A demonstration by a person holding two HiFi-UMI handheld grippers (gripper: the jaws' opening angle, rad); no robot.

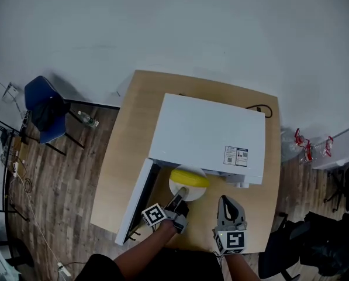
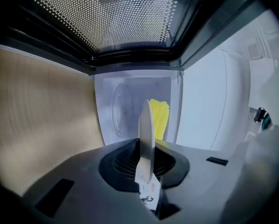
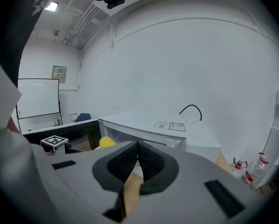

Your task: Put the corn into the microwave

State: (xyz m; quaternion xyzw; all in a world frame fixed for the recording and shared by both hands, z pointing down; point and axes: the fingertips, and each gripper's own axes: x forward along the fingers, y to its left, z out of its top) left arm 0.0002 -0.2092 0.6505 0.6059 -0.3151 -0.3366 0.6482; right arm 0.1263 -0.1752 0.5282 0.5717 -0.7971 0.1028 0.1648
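Note:
A yellow corn cob (image 1: 190, 177) lies on a small white plate (image 1: 182, 191) at the mouth of the white microwave (image 1: 209, 133), whose door (image 1: 136, 206) hangs open to the left. My left gripper (image 1: 180, 199) is shut on the plate's near rim. In the left gripper view the plate (image 2: 146, 134) stands edge-on between the jaws, with the corn (image 2: 160, 118) behind it and the oven cavity ahead. My right gripper (image 1: 228, 204) hovers over the table to the right of the plate, shut and empty. The right gripper view shows its jaws (image 3: 138, 155) closed together, the corn (image 3: 106, 142) to their left.
The microwave fills most of the wooden table (image 1: 124, 157). A black cable (image 1: 262, 110) lies behind it. A blue chair (image 1: 42, 107) stands on the floor at the left, and bottles (image 1: 308, 148) at the right beside a white box.

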